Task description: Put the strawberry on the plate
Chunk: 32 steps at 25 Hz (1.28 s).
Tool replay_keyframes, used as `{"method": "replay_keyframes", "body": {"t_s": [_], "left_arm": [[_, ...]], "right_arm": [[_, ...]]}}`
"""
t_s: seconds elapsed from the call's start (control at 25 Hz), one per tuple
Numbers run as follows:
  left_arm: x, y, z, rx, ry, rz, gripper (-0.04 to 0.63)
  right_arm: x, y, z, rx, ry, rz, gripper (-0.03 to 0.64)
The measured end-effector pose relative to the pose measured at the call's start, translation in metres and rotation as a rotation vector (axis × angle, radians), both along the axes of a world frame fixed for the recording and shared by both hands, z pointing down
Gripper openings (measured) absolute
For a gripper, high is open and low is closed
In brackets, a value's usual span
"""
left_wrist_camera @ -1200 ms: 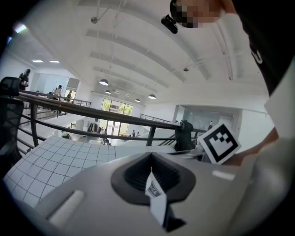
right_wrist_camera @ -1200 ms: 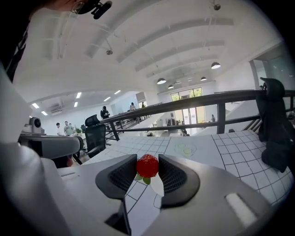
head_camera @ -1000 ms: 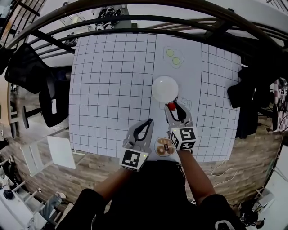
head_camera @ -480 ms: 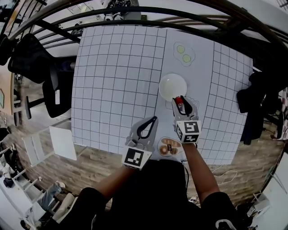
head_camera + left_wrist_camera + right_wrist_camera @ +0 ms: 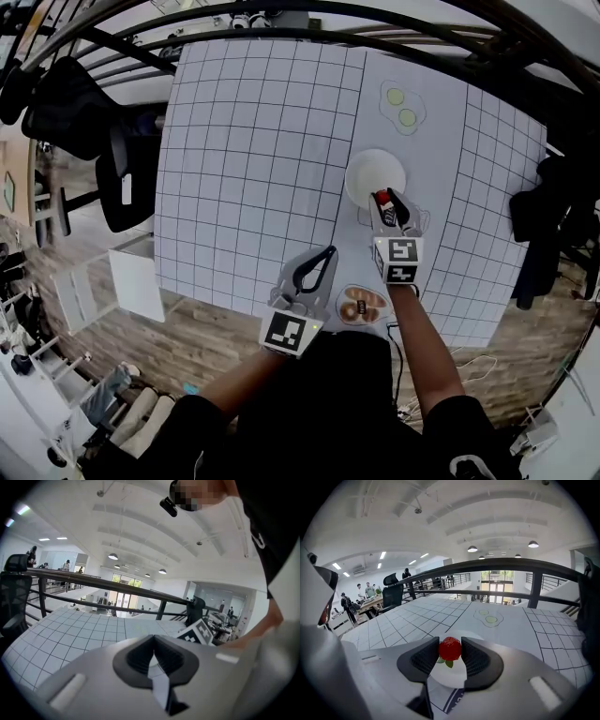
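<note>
Our right tool (image 5: 388, 205) is clamped on the strawberry (image 5: 450, 648), over the near rim of the plate (image 5: 366, 169). The plate's centre lies just ahead and below. Our left tool (image 5: 324, 257) is closed and empty, nearer the bench (image 5: 244, 141) edge. A small dish (image 5: 361, 305) sits behind, and the path looks clear.

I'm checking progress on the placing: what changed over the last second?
The right gripper, shut on the strawberry, carried it forward from just short of the plate to over its near rim. Nothing was let go. The left gripper stayed shut and empty; the plate stayed put.
</note>
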<state>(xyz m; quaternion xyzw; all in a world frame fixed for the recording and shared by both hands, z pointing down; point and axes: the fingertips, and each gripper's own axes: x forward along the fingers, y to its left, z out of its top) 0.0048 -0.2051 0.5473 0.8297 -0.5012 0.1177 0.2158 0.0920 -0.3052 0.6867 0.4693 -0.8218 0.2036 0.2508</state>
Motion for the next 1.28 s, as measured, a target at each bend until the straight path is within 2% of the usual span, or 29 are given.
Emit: {"method": "replay_keyframes", "body": {"t_s": [0.16,0.36,0.8,1.28], "left_arm": [[-0.004,0.004,0.006,-0.018,-0.008,0.002,0.008],[-0.010,0.003,0.014,-0.044,-0.009,-0.028,0.008],[-0.017,0.004,0.019,-0.060,-0.013,-0.055,0.008],[-0.020,0.008,0.017,-0.055,-0.022,-0.070,0.008]], "right_arm": [[-0.002,-0.005,0.012,-0.003,0.018,-0.007,0.143],[-0.001,-0.011,0.024,-0.018,-0.011,0.013,0.144],[-0.003,-0.023,0.057,-0.040,0.081,-0.015,0.144],[-0.005,-0.025,0.061,-0.021,0.155,-0.058,0.169]]}}
